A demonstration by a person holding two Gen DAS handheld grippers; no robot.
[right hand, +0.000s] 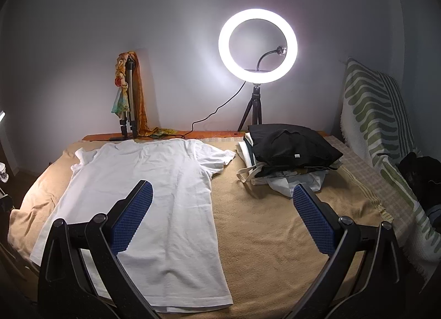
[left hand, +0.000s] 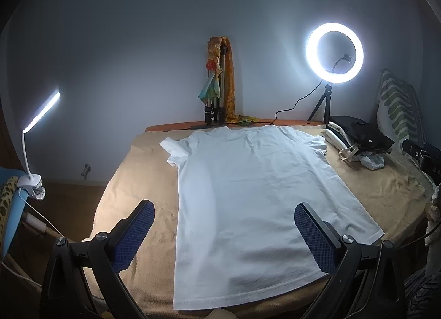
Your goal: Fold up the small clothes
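Note:
A white T-shirt (left hand: 248, 195) lies spread flat on a tan blanket (left hand: 132, 170), collar toward the far wall and hem toward me. My left gripper (left hand: 224, 208) hovers open above the shirt's lower half, its blue pads wide apart with nothing between them. In the right wrist view the same T-shirt (right hand: 154, 181) covers the left part of the blanket (right hand: 261, 222). My right gripper (right hand: 222, 189) is open over the shirt's right edge and the bare blanket beside it, holding nothing.
A pile of folded clothes (right hand: 289, 150) topped by a black garment sits at the back right. A lit ring light (right hand: 257, 46) on a small tripod and a folded tripod with scarves (right hand: 128, 98) stand at the far edge. A clip lamp (left hand: 35, 123) is at the left, a striped cushion (right hand: 377, 115) at the right.

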